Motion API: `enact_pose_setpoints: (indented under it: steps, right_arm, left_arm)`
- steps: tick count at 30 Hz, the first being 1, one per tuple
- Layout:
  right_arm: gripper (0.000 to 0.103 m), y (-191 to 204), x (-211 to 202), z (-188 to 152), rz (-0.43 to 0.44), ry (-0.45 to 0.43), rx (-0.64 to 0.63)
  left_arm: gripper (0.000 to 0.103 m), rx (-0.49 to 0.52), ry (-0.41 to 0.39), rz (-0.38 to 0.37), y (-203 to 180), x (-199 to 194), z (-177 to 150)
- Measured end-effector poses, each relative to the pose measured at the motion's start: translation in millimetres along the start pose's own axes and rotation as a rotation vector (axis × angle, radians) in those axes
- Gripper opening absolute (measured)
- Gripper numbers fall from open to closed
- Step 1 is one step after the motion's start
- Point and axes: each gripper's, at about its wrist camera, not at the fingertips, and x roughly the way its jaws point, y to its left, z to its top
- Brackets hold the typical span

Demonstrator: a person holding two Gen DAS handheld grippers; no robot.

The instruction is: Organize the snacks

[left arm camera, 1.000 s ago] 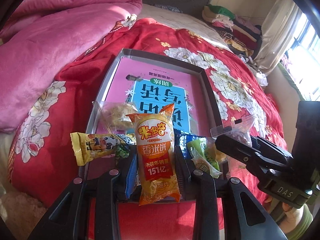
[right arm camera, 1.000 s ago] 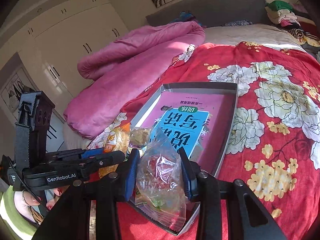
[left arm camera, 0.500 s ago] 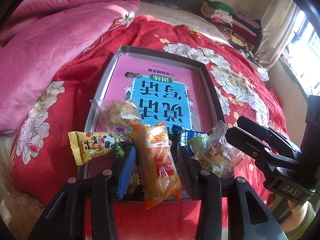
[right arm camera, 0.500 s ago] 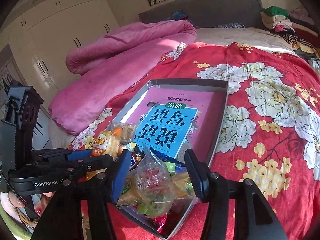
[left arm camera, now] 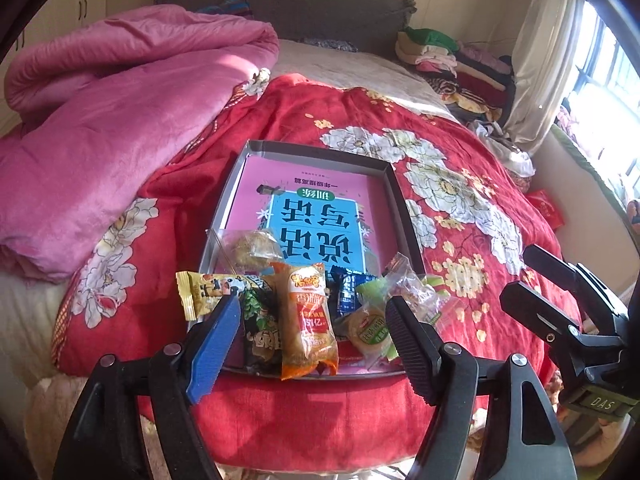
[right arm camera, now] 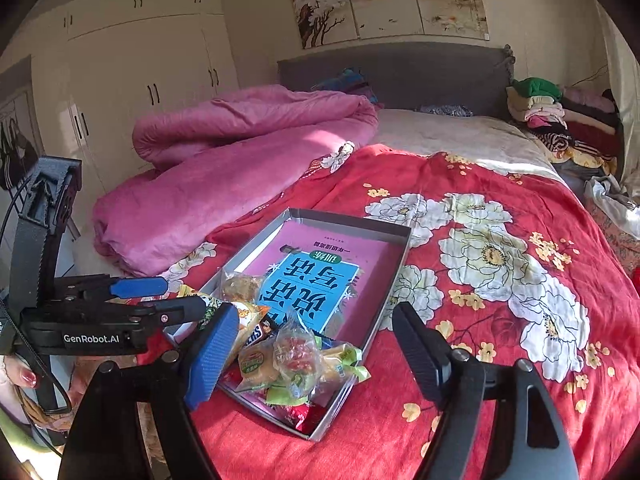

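A shallow grey box [left arm camera: 394,184] [right arm camera: 394,276] with a pink and blue book in it lies on the red flowered bedspread. Several snack packets are piled at its near end: an orange rice-cracker packet [left arm camera: 307,316], a yellow packet [left arm camera: 204,290] over the left rim, a clear bag of candy [right arm camera: 298,356] and a green-wrapped cake [left arm camera: 370,328] [right arm camera: 258,364]. My left gripper [left arm camera: 314,336] is open and empty, just above the near end of the pile. My right gripper [right arm camera: 310,354] is open and empty, pulled back above the candy bag.
A pink quilt [left arm camera: 112,120] [right arm camera: 240,160] is heaped on the bed's left side. Folded clothes [left arm camera: 452,60] are stacked at the far right by the curtain. A wardrobe [right arm camera: 140,64] stands to the left. The bed's near edge lies just below the box.
Both grippers opened and let go: the orange packet and the clear candy bag now lie in the box. Both grippers have drawn back and up from the box.
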Motion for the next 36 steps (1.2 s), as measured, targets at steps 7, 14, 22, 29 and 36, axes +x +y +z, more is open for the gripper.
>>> enact_pose_setpoints:
  steps: [7, 14, 22, 29, 36]
  right_arm:
    - [0.089, 11.1, -25.9, -8.9, -0.029, 0.011, -0.007]
    - [0.095, 20.7, -42.0, -30.3, -0.066, 0.059, -0.020]
    - [0.102, 25.9, -52.0, -56.1, -0.068, 0.079, 0.007]
    - [0.102, 28.3, -48.5, -57.1, -0.072, 0.077, 0.006]
    - [0.102, 27.7, -49.1, -56.5, -0.074, 0.071, 0.009]
  left_arm:
    - [0.077, 0.014, 0.026, 0.016, -7.6, -15.2, -24.8]
    - [0.077, 0.037, 0.081, 0.026, -11.7, -17.2, -54.4]
    - [0.077, 0.016, 0.053, 0.025, -8.7, -25.1, -60.1]
    - [0.077, 0.041, 0.059, 0.020, -15.8, -25.1, -62.4]
    - [0.077, 0.052, 0.059, 0.017, -18.8, -25.4, -62.9]
